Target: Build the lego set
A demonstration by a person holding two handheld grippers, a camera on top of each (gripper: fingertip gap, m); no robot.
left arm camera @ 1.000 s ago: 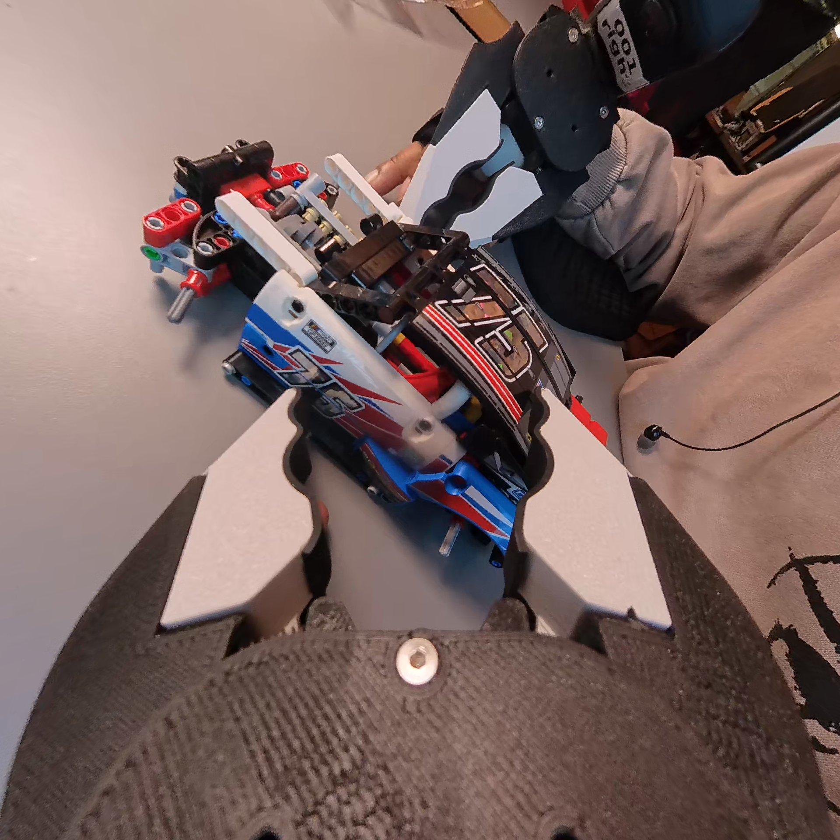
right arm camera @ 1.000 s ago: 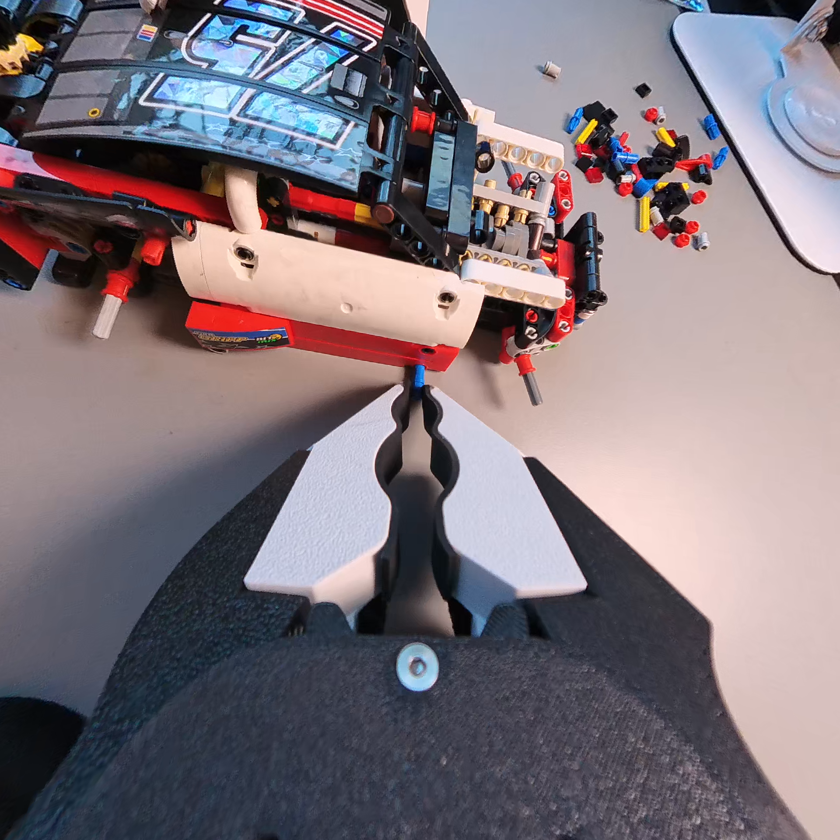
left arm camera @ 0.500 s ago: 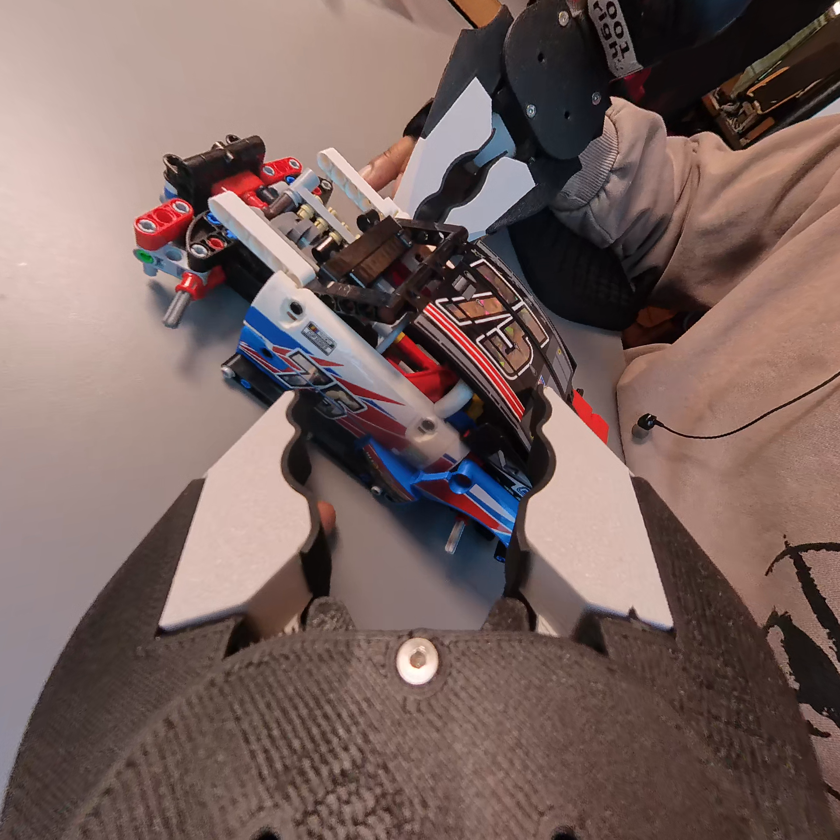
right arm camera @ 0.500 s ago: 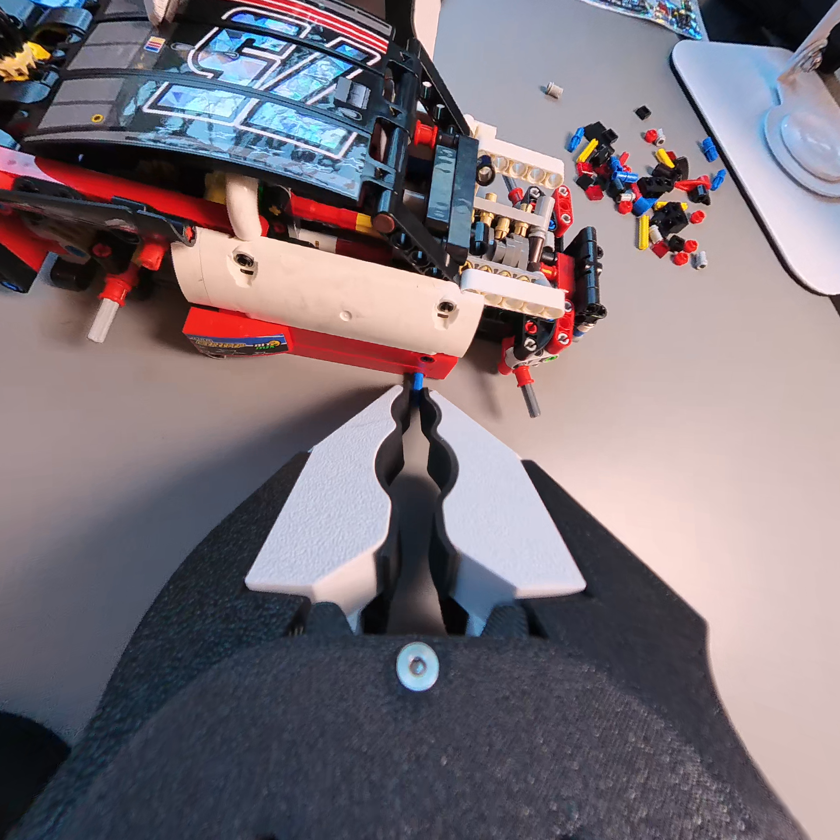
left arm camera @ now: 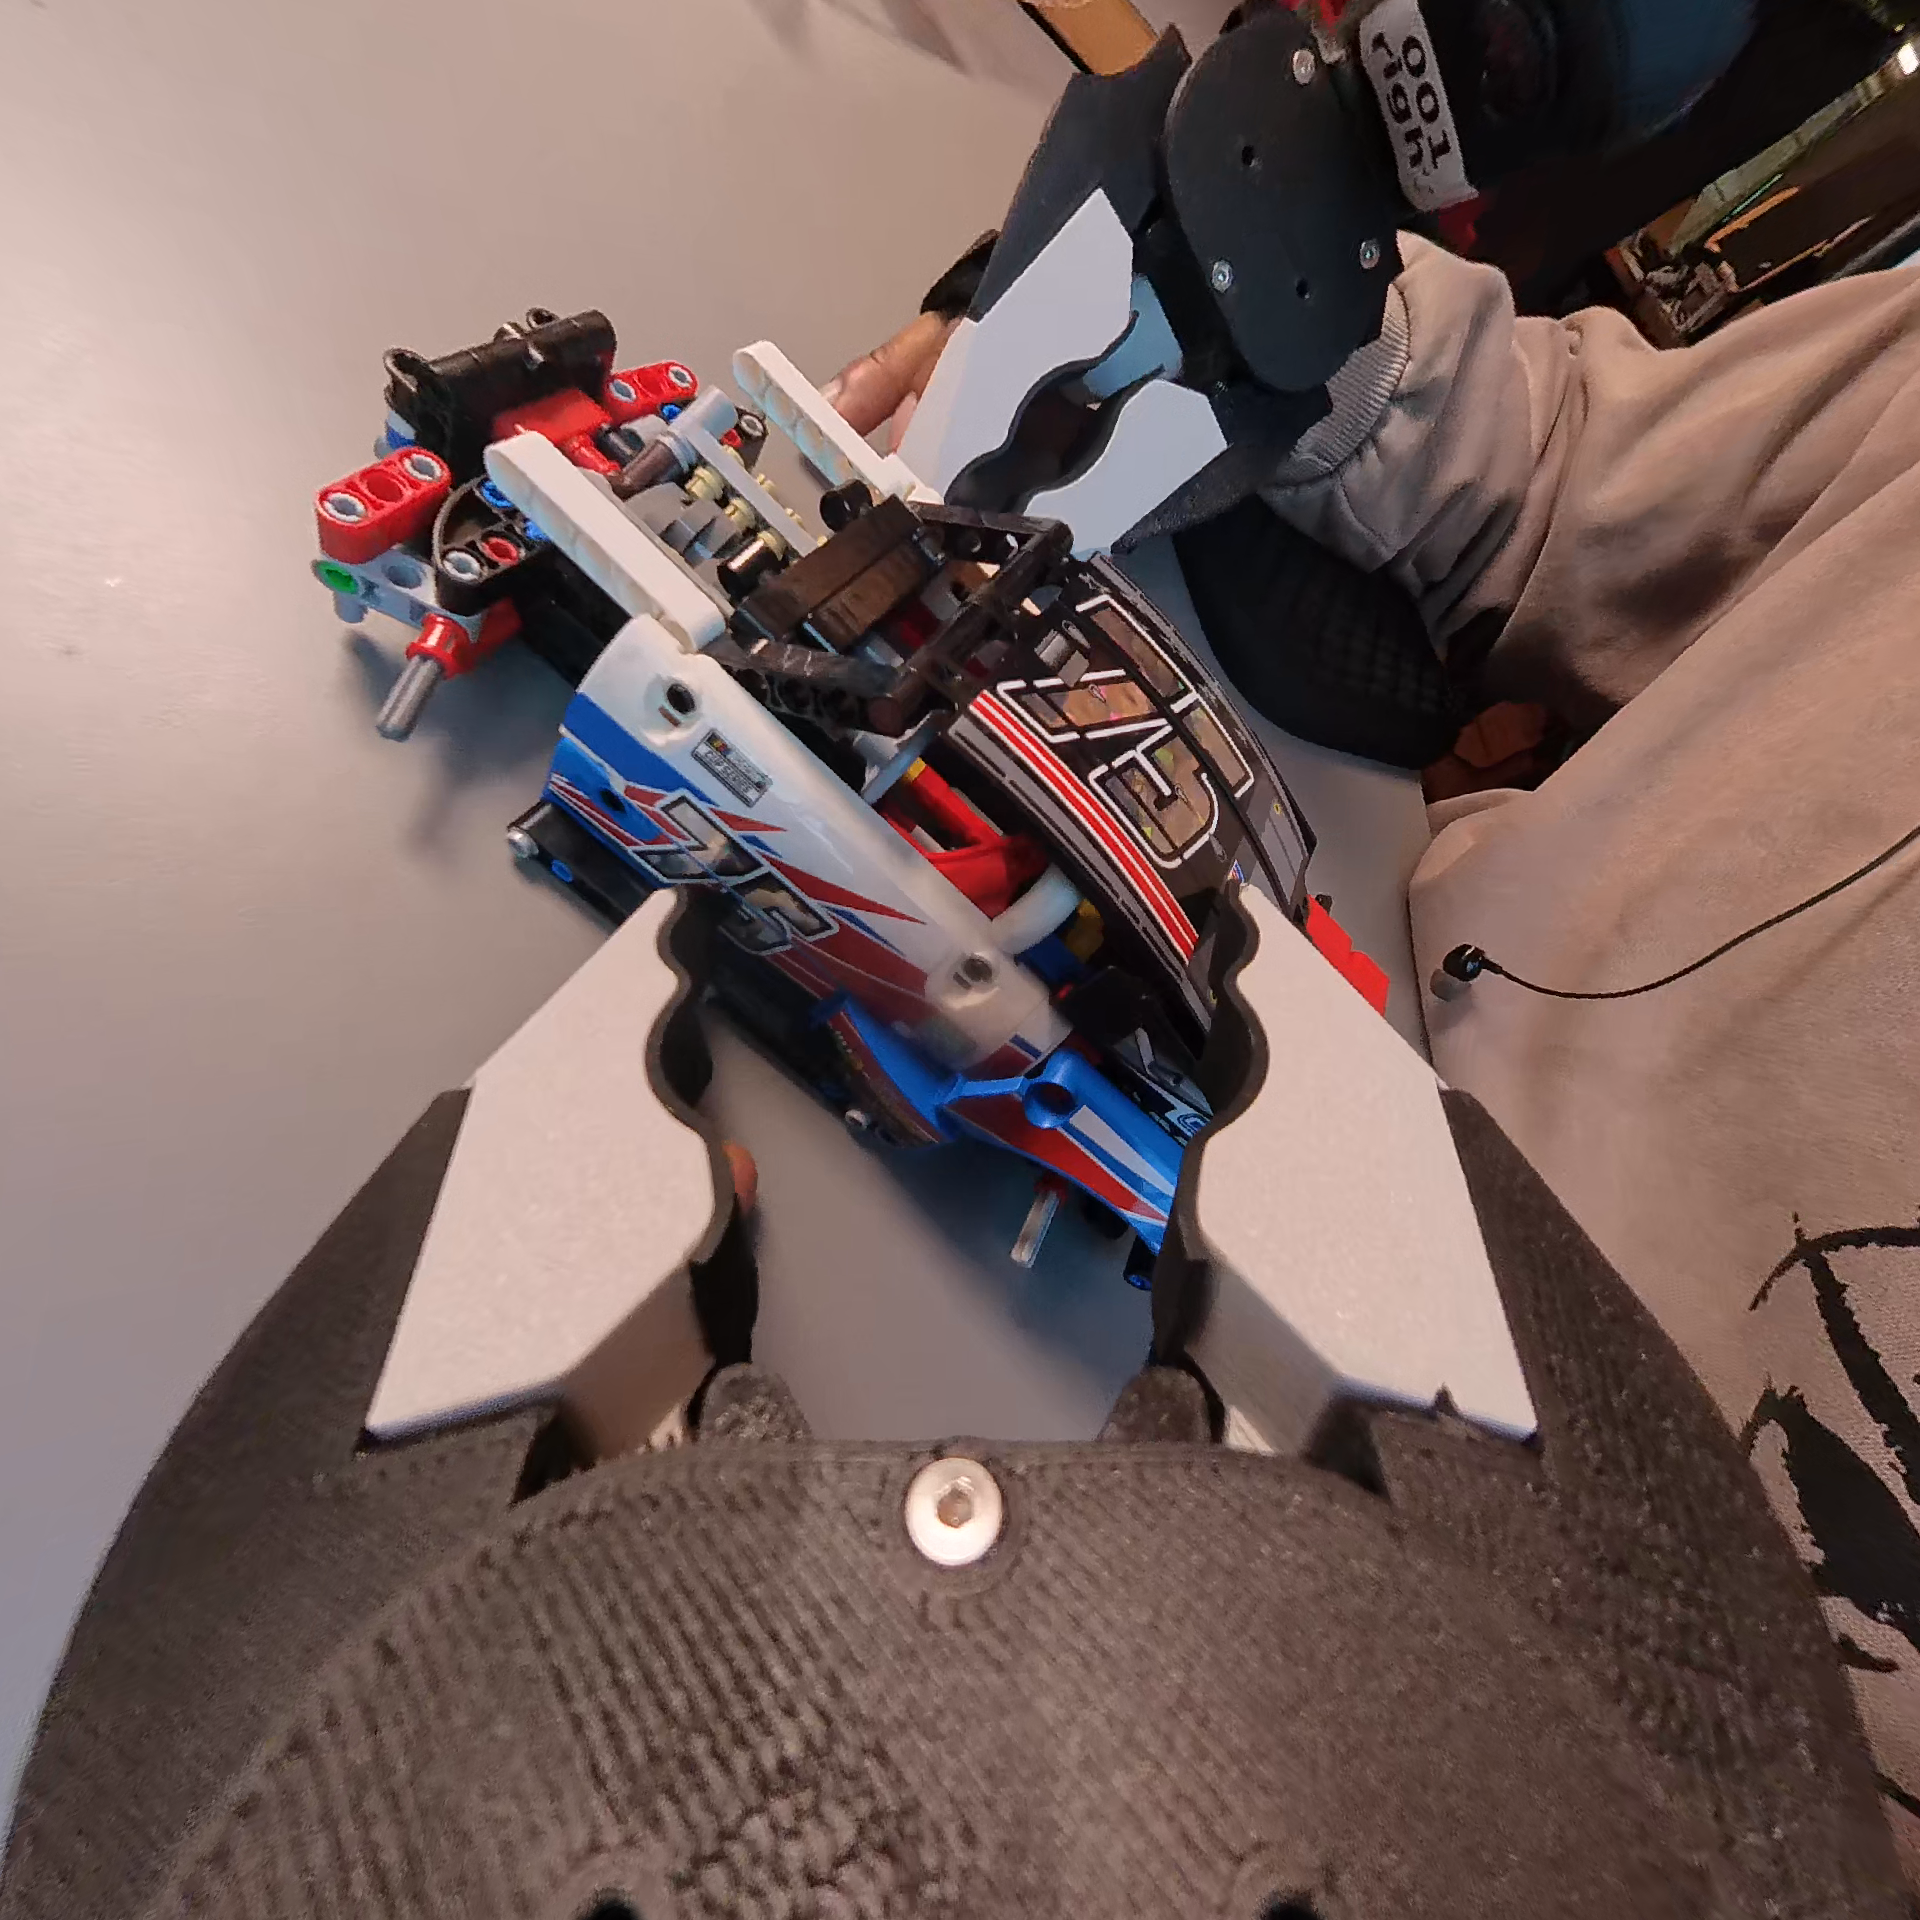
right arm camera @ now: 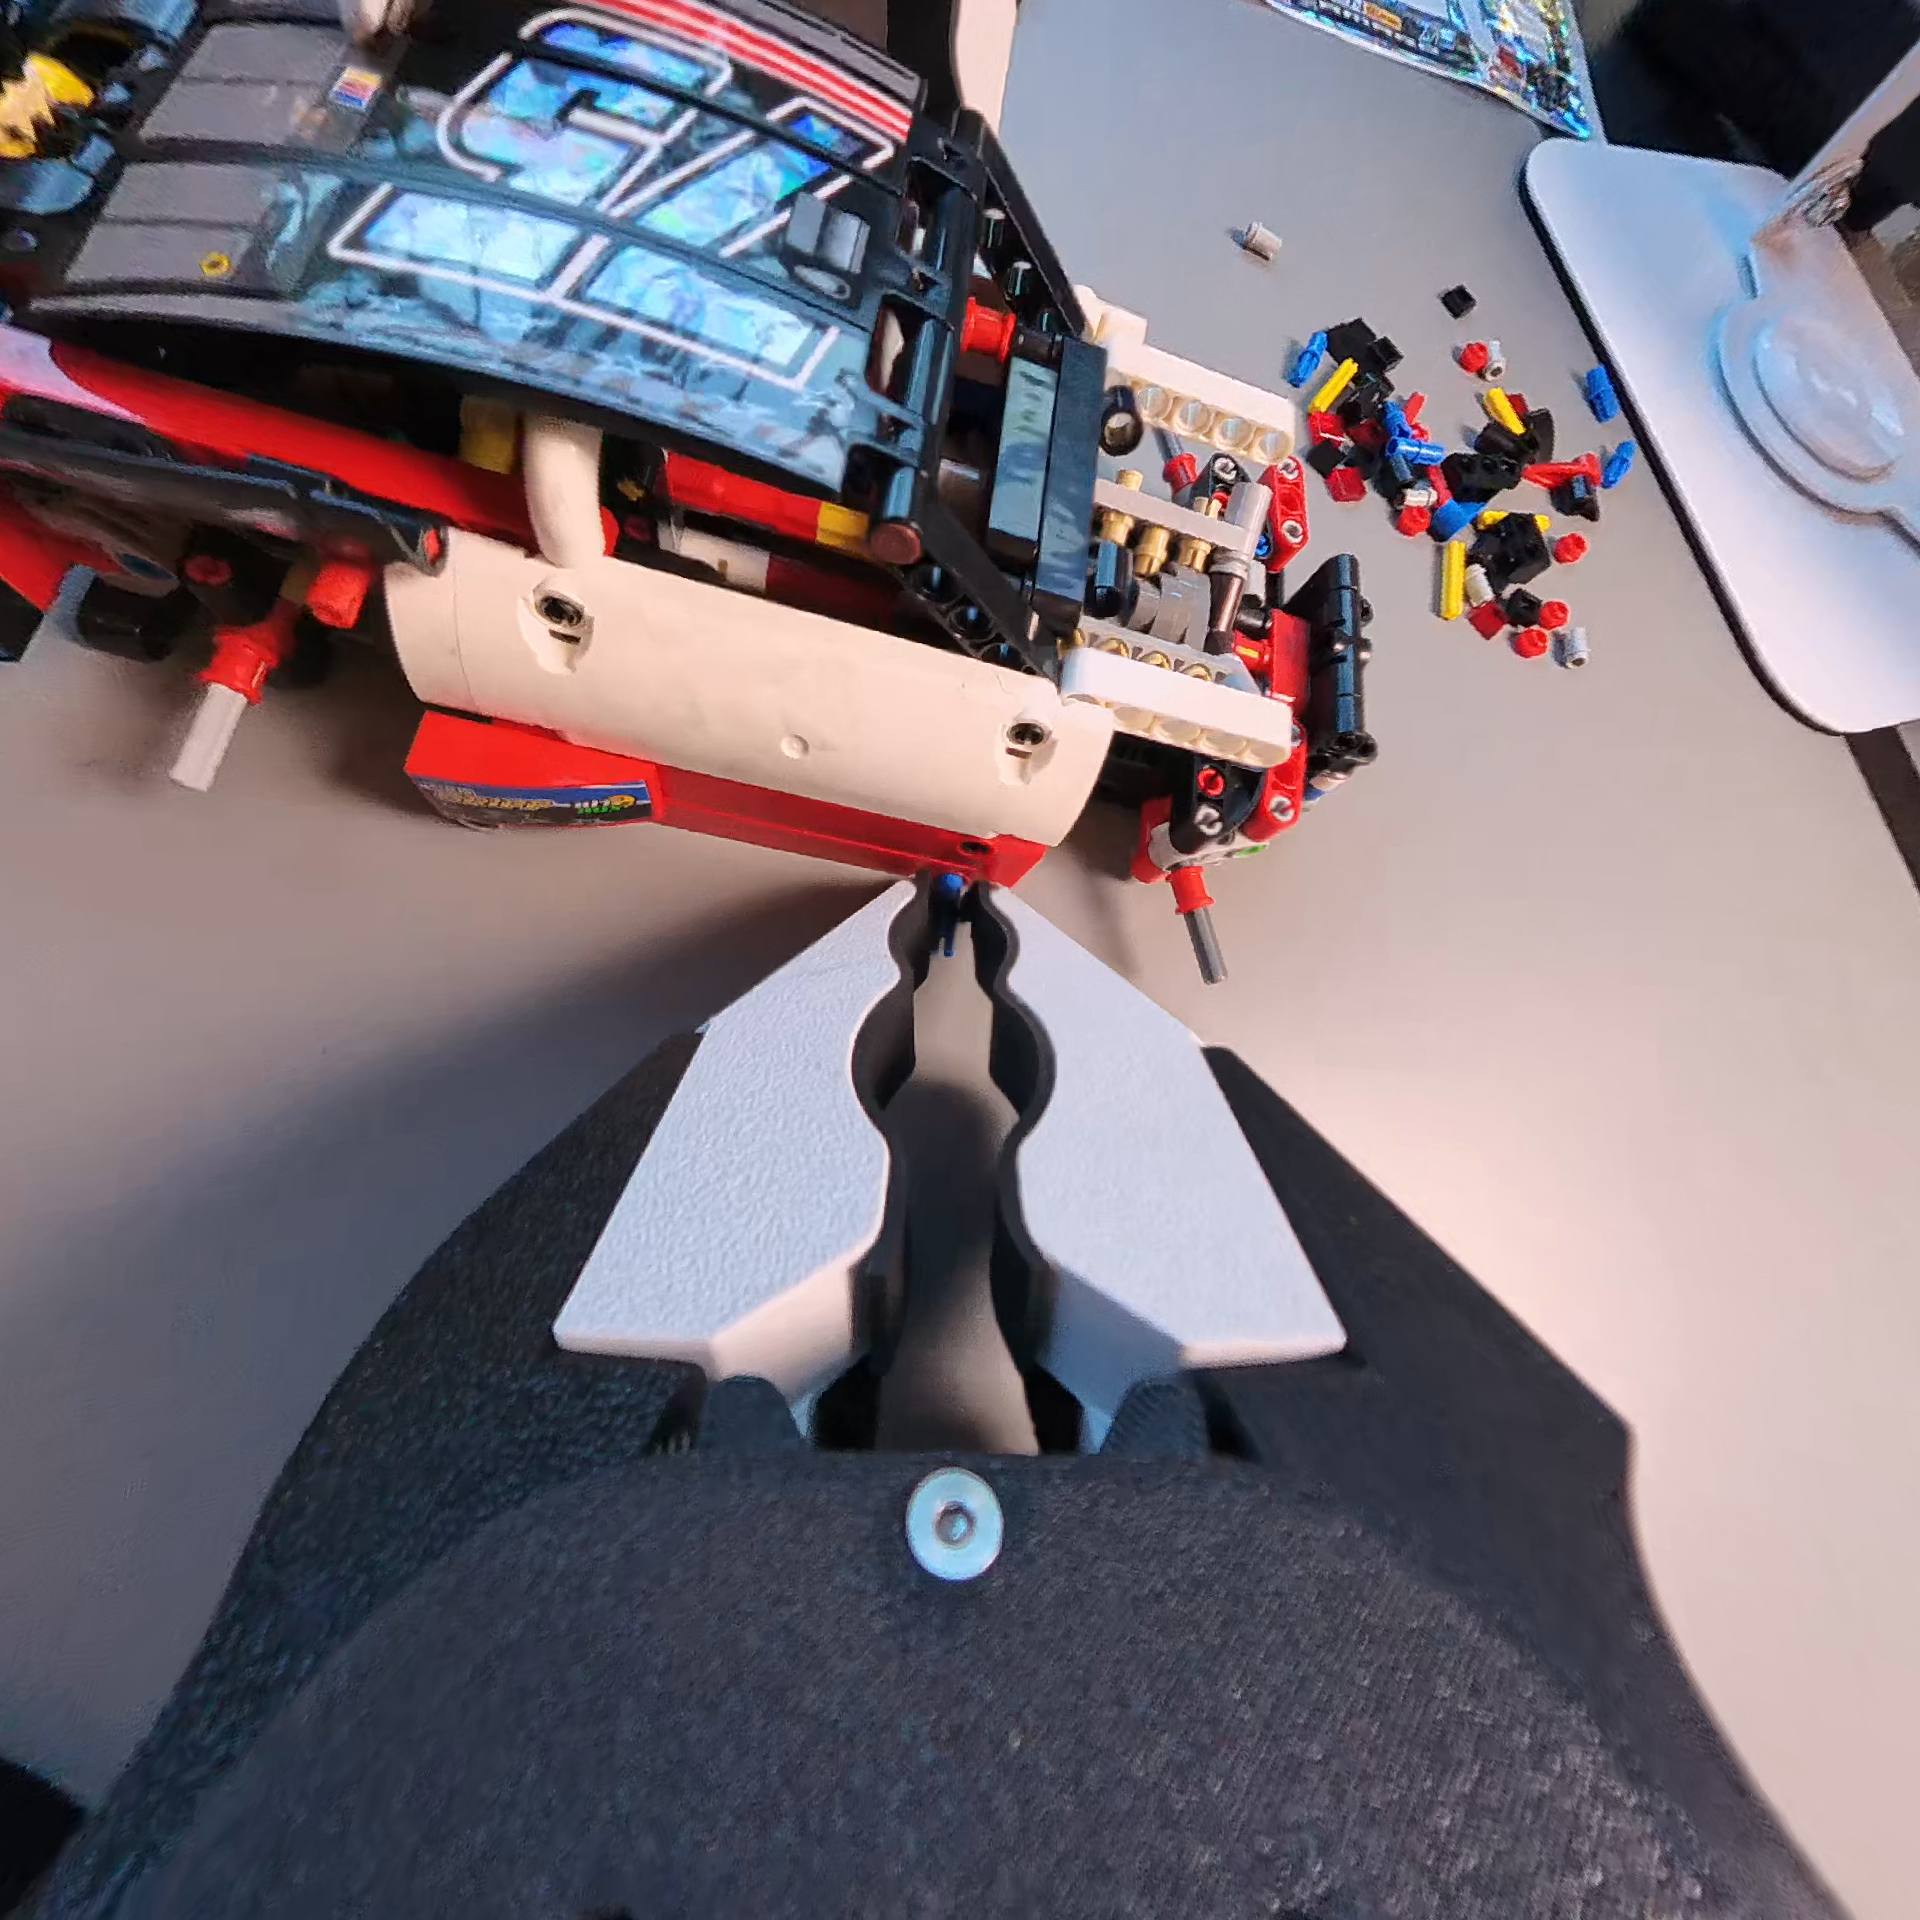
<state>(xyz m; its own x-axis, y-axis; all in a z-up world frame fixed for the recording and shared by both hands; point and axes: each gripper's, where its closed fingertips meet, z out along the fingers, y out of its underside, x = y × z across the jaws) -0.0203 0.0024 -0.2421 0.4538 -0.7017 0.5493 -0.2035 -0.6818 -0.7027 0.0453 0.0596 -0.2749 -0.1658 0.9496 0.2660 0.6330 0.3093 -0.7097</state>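
- Right tool [right arm camera: 948, 914], lower centre of the right wrist view: its fingers are pinched narrow on a small blue pin [right arm camera: 948, 906], whose tip sits right at a hole in the red sill [right arm camera: 831, 821] of the car [right arm camera: 727, 665].
- Left tool [left arm camera: 951, 1039], lower half of the left wrist view: spread wide, fingers either side of the car's blue-and-red tail. Whether they touch the body I cannot tell; it grips nothing.
- The car lies on the grey desk [right arm camera: 1558, 1143], filling the upper left of the right view and the centre of the left view; its wheels are not yet on, so the build looks well along but unfinished.
- Step in hand, as I judge it: seating the pin in the sill. Keep the pin square to the hole, push straight along its axis, and brace the far side with the left tool so the car does not slide.
- Edges: a bare grey axle [right arm camera: 1205, 935] juts out just right of the right tool; a sideways drift could knock it.
- Open room: bare desk lies at lower left and right of the right tool, good for backing straight out.
- Farther off, upper right: a pile of loose parts [right arm camera: 1455, 488], then a white stand base [right arm camera: 1714, 416] near the desk edge.
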